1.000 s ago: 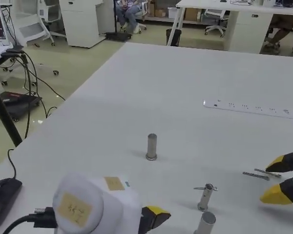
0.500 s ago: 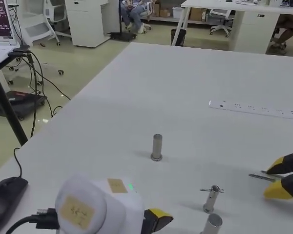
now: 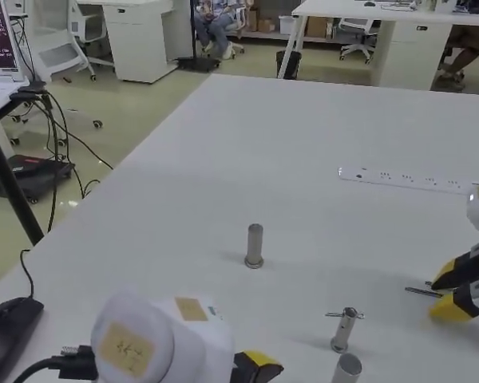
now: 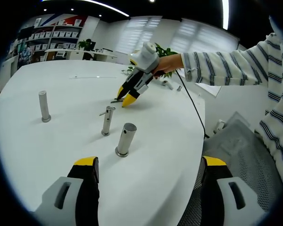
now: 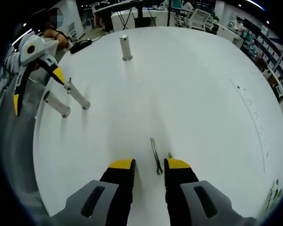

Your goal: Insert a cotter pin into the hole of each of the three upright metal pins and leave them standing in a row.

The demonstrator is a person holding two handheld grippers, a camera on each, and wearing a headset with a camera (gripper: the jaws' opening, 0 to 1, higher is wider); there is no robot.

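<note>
Three metal pins stand on the white table (image 3: 247, 144): a bare one (image 3: 255, 245) at the middle, one with a cotter pin through its top (image 3: 344, 329), and a bare one (image 3: 347, 369) at the near edge. In the left gripper view they are the far pin (image 4: 44, 107), the pinned one (image 4: 107, 120) and the near one (image 4: 125, 140). My right gripper (image 5: 150, 165) is open and low over the table, with a loose cotter pin (image 5: 155, 154) lying between its fingertips; a second one peeks out beside it. My left gripper (image 4: 148, 181) is open and holds nothing, just in front of the near pin.
A white power strip (image 3: 407, 179) lies across the table's far right. A cable and a black device (image 3: 4, 323) sit at the near left edge. Office desks and chairs stand beyond the table.
My right gripper has dropped to the loose cotter pins and its jaws have narrowed around one. The left gripper and the three pins have stayed put; the head camera shifted a little.
</note>
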